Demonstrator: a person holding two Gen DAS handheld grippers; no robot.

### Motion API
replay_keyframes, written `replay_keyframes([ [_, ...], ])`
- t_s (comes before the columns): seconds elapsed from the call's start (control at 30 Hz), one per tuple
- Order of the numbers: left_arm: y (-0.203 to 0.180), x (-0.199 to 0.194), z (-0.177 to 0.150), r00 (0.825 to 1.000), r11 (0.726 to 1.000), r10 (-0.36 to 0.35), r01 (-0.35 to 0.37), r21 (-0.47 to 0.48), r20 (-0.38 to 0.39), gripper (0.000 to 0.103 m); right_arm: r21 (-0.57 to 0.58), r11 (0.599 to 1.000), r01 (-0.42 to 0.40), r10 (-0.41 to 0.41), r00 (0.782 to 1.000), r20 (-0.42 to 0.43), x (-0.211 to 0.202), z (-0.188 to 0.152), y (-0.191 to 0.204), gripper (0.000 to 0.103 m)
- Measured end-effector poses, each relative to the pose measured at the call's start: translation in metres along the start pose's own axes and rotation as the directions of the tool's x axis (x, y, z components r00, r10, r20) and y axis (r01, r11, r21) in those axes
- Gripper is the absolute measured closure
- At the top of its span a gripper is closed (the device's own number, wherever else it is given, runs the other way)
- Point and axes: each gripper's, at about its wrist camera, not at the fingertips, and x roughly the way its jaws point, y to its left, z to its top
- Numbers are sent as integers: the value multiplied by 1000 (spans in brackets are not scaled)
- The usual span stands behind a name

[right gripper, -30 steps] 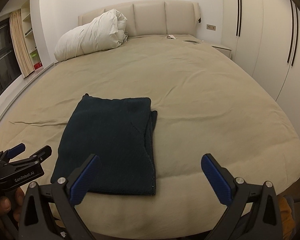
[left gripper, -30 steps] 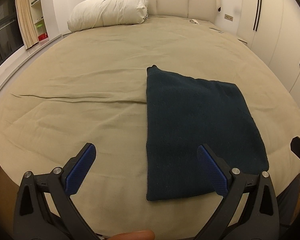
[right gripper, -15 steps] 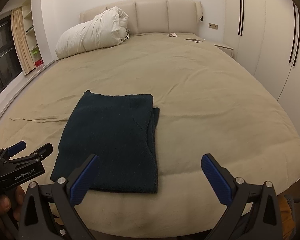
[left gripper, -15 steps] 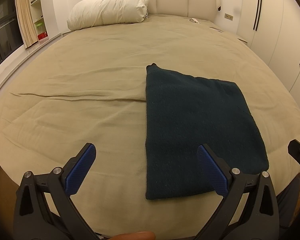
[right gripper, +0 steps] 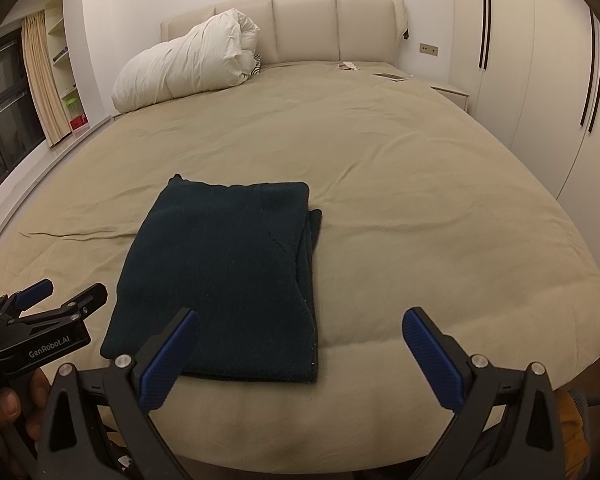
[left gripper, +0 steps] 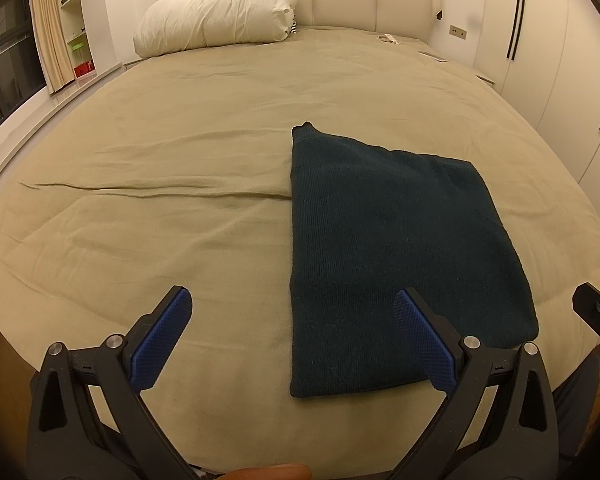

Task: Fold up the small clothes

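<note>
The dark cloth [left gripper: 400,256] lay folded flat on the bed [left gripper: 160,200], long side pointing away. It sat between both grippers, right of the left gripper [left gripper: 292,336] and left of the right gripper [right gripper: 300,350]. Both jaws were wide and empty.

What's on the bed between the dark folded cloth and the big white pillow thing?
Nothing but bare, wrinkled beige sheet. The right wrist view shows that stretch clear from the dark folded cloth up to the rolled white duvet.
</note>
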Motion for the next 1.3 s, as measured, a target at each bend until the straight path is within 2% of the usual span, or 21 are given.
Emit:
replay_keyframes([
  [1.3,2,0,-2,1000,1000,-5,5,1,-5,0,-4,1000,-4,4,1000,-9,1,-5,2,0],
])
